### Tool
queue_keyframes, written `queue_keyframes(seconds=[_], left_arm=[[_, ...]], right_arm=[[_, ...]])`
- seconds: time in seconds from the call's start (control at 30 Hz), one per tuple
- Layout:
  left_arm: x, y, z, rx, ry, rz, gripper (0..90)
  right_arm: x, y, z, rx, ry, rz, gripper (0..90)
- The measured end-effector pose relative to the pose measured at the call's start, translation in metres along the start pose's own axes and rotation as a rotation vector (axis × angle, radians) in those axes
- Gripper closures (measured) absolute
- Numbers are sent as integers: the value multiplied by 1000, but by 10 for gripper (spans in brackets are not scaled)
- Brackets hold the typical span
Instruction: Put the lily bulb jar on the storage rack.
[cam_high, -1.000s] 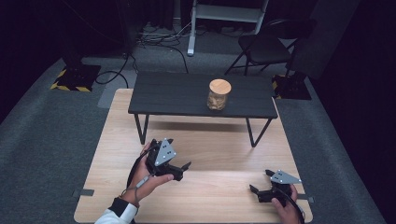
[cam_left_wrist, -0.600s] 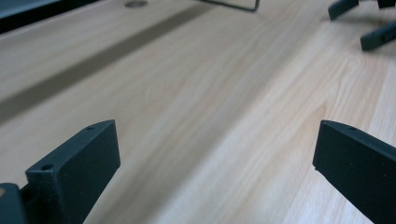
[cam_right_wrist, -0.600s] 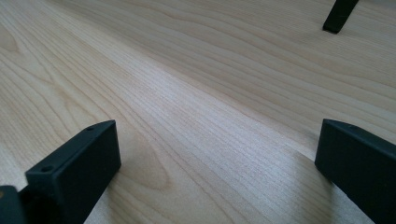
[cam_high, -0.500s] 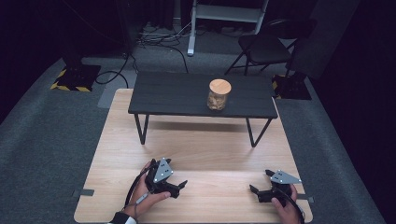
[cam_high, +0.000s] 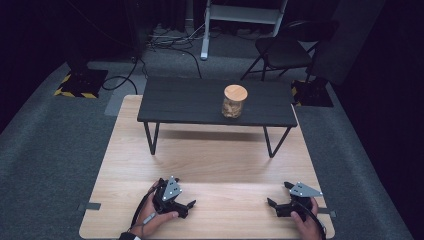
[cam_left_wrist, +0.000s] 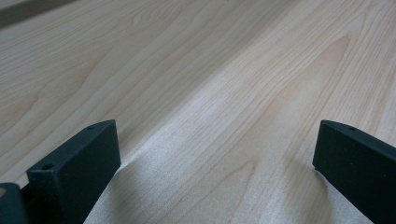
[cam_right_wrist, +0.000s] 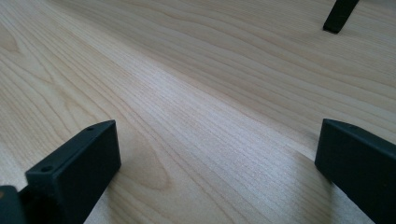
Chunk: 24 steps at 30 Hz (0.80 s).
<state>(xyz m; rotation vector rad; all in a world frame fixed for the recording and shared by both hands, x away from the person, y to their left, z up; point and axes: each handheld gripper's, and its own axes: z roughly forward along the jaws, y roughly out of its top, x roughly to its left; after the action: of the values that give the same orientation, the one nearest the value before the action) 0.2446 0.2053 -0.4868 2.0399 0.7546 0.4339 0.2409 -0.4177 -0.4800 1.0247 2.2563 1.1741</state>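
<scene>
A glass jar (cam_high: 234, 101) with a round wooden lid and brownish contents stands upright on a small black table (cam_high: 190, 102), toward its right side. My left gripper (cam_high: 189, 205) rests low on the wooden board (cam_high: 210, 160) at the front left, held by a hand. Its jaws stand wide apart with only bare wood (cam_left_wrist: 215, 140) between them. My right gripper (cam_high: 272, 202) lies at the front right of the board, also open and holding nothing; bare wood (cam_right_wrist: 215, 135) lies between its jaws. Both grippers are far in front of the jar.
The black table's legs (cam_high: 151, 139) stand on the board; one foot (cam_right_wrist: 338, 16) appears in the right gripper view. Grey carpet (cam_high: 50, 145) surrounds the board. Behind are a folding chair (cam_high: 282, 50), cables (cam_high: 170, 40) and a white stand (cam_high: 205, 30).
My left gripper has come back toward the front edge and down onto the board. The right gripper and the jar have stayed put.
</scene>
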Motion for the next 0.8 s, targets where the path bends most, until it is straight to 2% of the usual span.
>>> queue_keyframes(seconds=[0.17,0.8], left_arm=[[3,1,2,11,-16,-5,5],[3,1,2,13,-15,-6,5]], right_arm=[[0,0,0,0,2,-1,0],[0,0,0,0,3,-2,0]])
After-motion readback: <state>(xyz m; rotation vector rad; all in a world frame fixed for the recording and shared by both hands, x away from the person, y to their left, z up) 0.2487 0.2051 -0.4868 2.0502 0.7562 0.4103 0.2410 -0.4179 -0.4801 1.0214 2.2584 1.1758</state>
